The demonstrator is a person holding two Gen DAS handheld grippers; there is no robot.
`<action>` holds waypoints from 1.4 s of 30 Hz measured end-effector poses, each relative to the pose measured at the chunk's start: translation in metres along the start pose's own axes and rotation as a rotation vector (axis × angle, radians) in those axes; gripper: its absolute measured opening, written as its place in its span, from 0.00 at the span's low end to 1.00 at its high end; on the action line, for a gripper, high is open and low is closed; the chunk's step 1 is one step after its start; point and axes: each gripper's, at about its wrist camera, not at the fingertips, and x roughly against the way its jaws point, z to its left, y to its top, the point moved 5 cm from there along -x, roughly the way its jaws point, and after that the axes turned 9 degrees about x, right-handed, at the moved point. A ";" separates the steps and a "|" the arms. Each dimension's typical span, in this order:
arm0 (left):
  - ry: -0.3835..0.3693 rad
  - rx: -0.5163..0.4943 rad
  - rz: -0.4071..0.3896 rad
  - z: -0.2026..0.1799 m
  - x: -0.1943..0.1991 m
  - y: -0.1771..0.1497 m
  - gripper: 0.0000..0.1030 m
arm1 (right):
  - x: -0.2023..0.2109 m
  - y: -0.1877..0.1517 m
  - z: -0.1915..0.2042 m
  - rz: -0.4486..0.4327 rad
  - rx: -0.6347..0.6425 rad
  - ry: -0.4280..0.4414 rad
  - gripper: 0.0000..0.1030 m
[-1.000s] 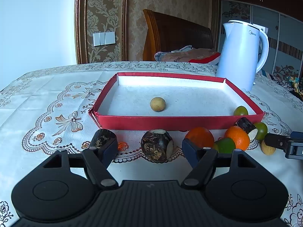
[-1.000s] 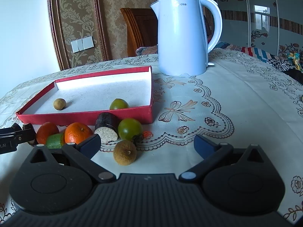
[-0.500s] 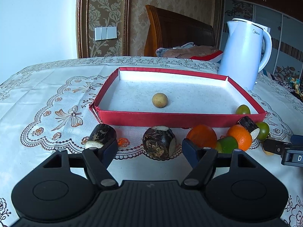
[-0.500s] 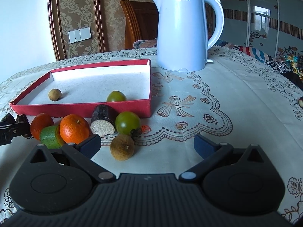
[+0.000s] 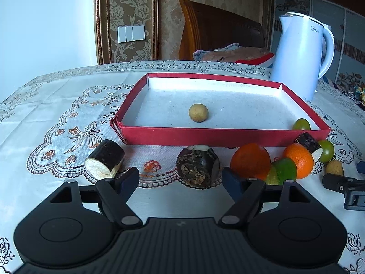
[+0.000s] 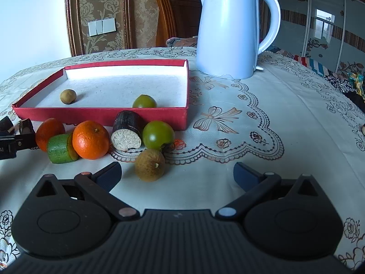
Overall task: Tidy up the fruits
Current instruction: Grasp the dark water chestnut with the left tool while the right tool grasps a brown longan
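Counting the fruit gives two pieces inside the red tray (image 5: 224,134) and the rest on the tablecloth (image 6: 285,105) along its near wall. In the tray lie one small tan ball (image 5: 198,112) near the middle and one green fruit (image 6: 144,101) at the near right corner. Outside there are two oranges (image 6: 90,136) (image 5: 250,161), one green cut chunk (image 6: 59,148) between them, one green round fruit (image 6: 157,135), one brown fruit (image 6: 149,164) nearest the right tongs, and three dark-skinned cut pieces: one at far left (image 5: 105,159), a knobbly one (image 5: 197,166) in the middle, and one (image 6: 127,130) leaning beside the right-hand orange. One white kettle (image 6: 228,29) stands behind the tray's right end.

Both tools point forward and downward over the cloth. The left gripper (image 5: 180,178) has its jaws spread, having just widened; the knobbly dark piece sits a little beyond and between the tips, untouched. The right gripper (image 6: 178,173) is also spread wide, pinching nothing, with the brown fruit just ahead of its left finger.

In the left view the green chunk is partly hidden behind the gripper finger, and the right tool is cut off at the edge. In the right view the left tool's tip covers most of the knobbly piece.
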 end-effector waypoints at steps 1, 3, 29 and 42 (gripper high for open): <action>0.006 0.003 -0.010 0.002 0.002 0.000 0.77 | 0.000 0.000 0.000 -0.001 -0.003 0.002 1.00; 0.011 0.012 -0.039 0.008 0.009 0.001 0.77 | 0.001 0.000 -0.001 -0.003 -0.009 0.008 1.00; 0.066 0.105 0.043 0.007 -0.023 0.016 0.77 | -0.002 -0.001 -0.004 0.006 -0.026 0.027 1.00; 0.040 0.078 0.026 0.006 -0.021 0.012 0.77 | 0.000 -0.001 -0.003 -0.009 -0.029 0.055 1.00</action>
